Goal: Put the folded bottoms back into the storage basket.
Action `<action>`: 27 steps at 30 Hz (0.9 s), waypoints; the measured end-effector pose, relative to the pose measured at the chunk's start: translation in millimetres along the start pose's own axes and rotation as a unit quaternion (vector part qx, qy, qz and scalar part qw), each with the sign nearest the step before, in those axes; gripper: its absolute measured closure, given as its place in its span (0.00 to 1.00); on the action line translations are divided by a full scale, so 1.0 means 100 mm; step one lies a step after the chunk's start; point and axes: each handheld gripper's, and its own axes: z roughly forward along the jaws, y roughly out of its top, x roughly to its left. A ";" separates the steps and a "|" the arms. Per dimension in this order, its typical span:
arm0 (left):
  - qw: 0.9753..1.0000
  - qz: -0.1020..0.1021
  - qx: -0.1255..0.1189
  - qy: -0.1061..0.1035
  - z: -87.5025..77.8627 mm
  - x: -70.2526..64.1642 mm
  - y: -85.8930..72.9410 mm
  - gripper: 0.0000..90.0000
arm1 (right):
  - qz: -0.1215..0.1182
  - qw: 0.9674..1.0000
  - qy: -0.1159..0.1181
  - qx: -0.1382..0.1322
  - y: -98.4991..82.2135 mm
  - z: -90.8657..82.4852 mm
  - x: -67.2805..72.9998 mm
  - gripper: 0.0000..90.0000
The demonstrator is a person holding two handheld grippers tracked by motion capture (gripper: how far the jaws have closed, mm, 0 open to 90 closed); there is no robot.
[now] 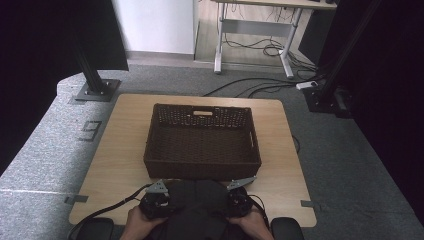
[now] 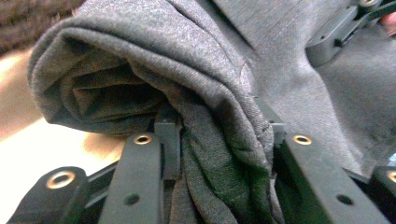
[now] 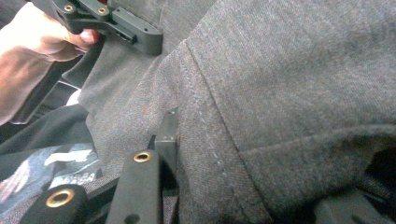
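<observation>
**Grey folded garment, gripped at both ends before the basket**

Grey folded garment (image 1: pixel 196 202) lies at the table's (image 1: pixel 120 145) six o'clock edge. We hold it with the left gripper (image 2: pixel 219 135) and right gripper (image 3: pixel 210 154), jaws nipped tight on cloth at opposite ends, likely for a level lift into the brown wicker basket (image 1: pixel 202 170) at twelve o'clock.

Matt grey cloth garment (image 1: pixel 196 205) (fine weave), woven wicker basket (image 1: pixel 202 169), wooden table (image 1: pixel 122 150)
</observation>
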 end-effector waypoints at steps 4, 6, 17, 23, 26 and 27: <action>1.000 0.008 -0.010 -0.008 -0.05 -0.02 0.01 0.74 | -0.026 0.999 -0.011 -0.017 -0.02 -0.03 0.06 0.67; 1.000 0.013 -0.020 -0.014 -0.07 -0.02 0.02 0.77 | -0.039 0.999 -0.014 -0.026 -0.02 -0.05 0.09 0.68; 0.997 0.026 -0.058 -0.032 -0.23 -0.05 0.08 0.79 | -0.082 0.995 -0.020 -0.061 0.03 -0.16 0.22 0.70; 0.995 0.033 -0.080 -0.040 -0.32 -0.07 0.14 0.80 | -0.105 0.991 -0.027 -0.077 0.10 -0.25 0.30 0.72; 0.995 0.040 -0.084 -0.037 -0.36 -0.09 0.18 0.80 | -0.112 0.990 -0.032 -0.083 0.13 -0.28 0.32 0.73; 0.995 0.043 -0.087 -0.035 -0.37 -0.10 0.19 0.80 | -0.114 0.989 -0.033 -0.085 0.14 -0.29 0.33 0.73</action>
